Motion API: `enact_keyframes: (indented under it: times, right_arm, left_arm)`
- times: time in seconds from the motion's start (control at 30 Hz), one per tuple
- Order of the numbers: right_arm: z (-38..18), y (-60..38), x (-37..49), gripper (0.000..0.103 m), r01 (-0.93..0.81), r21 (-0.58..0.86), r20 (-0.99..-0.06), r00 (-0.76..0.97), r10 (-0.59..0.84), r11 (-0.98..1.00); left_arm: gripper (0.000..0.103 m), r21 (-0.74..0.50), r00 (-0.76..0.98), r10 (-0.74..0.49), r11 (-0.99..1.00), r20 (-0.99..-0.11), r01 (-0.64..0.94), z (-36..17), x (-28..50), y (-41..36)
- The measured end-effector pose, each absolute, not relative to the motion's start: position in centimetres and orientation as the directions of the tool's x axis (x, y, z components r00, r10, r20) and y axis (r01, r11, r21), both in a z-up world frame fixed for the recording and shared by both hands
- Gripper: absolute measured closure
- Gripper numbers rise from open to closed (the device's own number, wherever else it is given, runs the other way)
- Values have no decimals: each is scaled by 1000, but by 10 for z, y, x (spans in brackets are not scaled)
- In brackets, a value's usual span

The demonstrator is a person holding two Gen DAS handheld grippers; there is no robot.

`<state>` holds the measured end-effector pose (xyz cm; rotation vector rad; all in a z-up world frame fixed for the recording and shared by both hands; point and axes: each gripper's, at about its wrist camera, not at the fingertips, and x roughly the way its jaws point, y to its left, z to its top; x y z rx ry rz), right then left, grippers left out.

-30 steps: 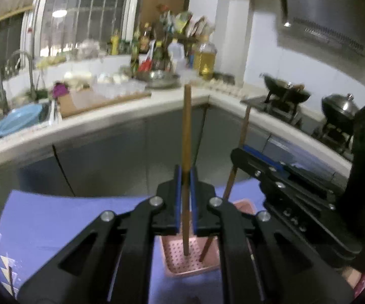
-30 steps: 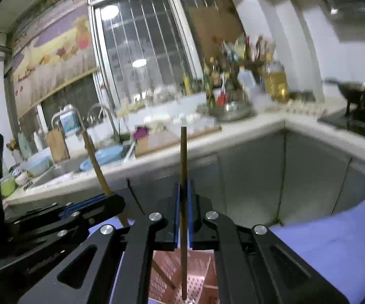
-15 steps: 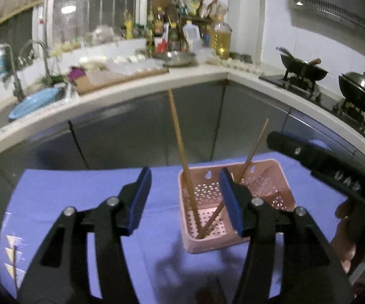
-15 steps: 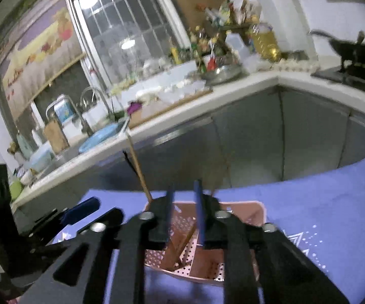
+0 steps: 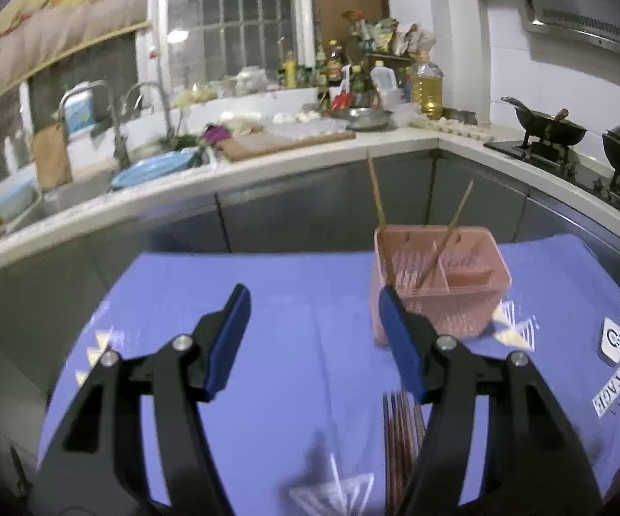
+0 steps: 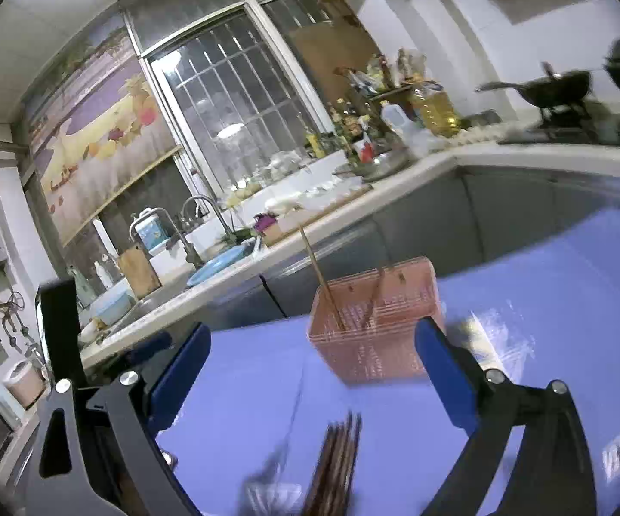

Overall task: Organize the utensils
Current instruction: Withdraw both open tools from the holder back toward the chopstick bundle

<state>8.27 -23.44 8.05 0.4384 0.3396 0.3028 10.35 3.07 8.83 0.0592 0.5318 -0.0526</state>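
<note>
A pink perforated utensil basket point(image 5: 439, 277) stands on the blue tablecloth point(image 5: 301, 301), with two wooden chopsticks point(image 5: 376, 198) leaning in it. It also shows in the right wrist view point(image 6: 374, 322). A bundle of brown chopsticks point(image 5: 400, 443) lies flat on the cloth near me, also in the right wrist view point(image 6: 335, 460). My left gripper point(image 5: 314, 327) is open and empty, above the cloth, left of the basket. My right gripper point(image 6: 310, 361) is open and empty, above the bundle, short of the basket.
A kitchen counter point(image 5: 223, 176) with sink, cutting board and bottles runs behind the table. A stove with a wok point(image 5: 546, 127) and a pot is at the right. A white tag point(image 5: 615, 339) lies on the cloth at the right. The left gripper's body point(image 6: 58, 327) shows at the left.
Both grippers opened and let go of their chopsticks, which now stand in the basket. Both have pulled back and down toward the bundle on the cloth.
</note>
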Motion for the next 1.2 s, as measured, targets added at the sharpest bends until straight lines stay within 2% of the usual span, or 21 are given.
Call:
enact_keyframes:
  times: [0.17,0.7,0.87,1.2]
  right_arm:
    - [64,-231,30,9,-142,416,-235,937,257,898]
    - [27,-205,12,9,-118,427,-372,881,293,897]
    - [25,-197,10,10,-141,413,-382,870,311,900]
    - [18,-187,16,25,-168,400,-418,841,342,901]
  left_arm:
    - [43,35,856,-29,998,-516,56,68,65,39]
    - [43,87,855,-11,994,-519,66,49,29,30]
    - [43,91,852,-13,993,-524,71,46,27,28]
    - [43,98,847,-5,993,-531,67,40,26,26]
